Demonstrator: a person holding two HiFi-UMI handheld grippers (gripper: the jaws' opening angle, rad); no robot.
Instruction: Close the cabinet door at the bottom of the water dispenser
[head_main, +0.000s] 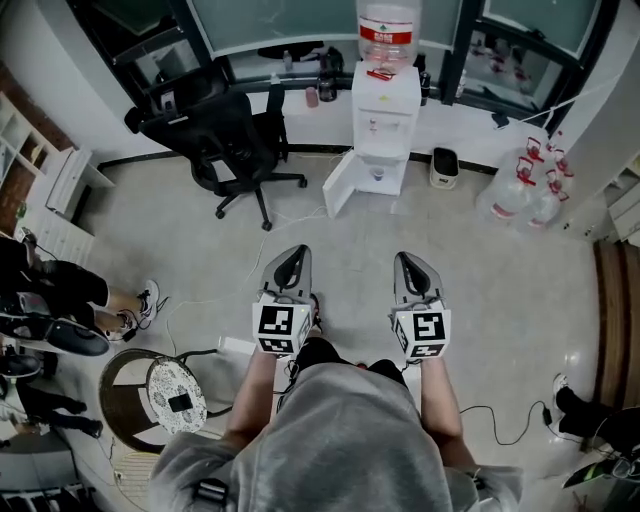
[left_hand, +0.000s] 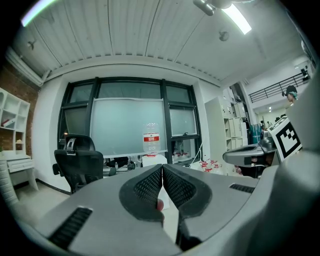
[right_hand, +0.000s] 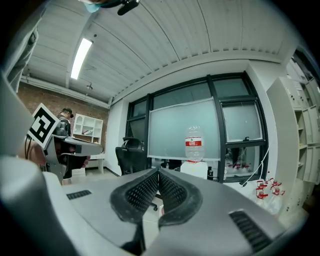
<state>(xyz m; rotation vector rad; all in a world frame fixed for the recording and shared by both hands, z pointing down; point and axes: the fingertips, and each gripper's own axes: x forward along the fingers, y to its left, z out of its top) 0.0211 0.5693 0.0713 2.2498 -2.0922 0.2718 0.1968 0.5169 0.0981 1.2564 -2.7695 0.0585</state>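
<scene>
Cabinet door (head_main: 338, 185) ajar on water dispenser (head_main: 385, 110); left claw (left_hand: 162, 167), right claw (right_hand: 158, 172) both closed, empty.

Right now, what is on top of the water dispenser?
A large clear water bottle with a red label stands upside down on the water dispenser. Its neck is covered where it enters the top, and how full it is cannot be told.

A black chair (head_main: 235, 140) stands at the floor's far left, near the window wall. A small bin (head_main: 444, 167) sits against that wall. Clear bottles (head_main: 520, 190) cluster in the far right corner. A speckled round stool (head_main: 176, 395) stands near left, and a cable (head_main: 500, 425) trails near right.
</scene>
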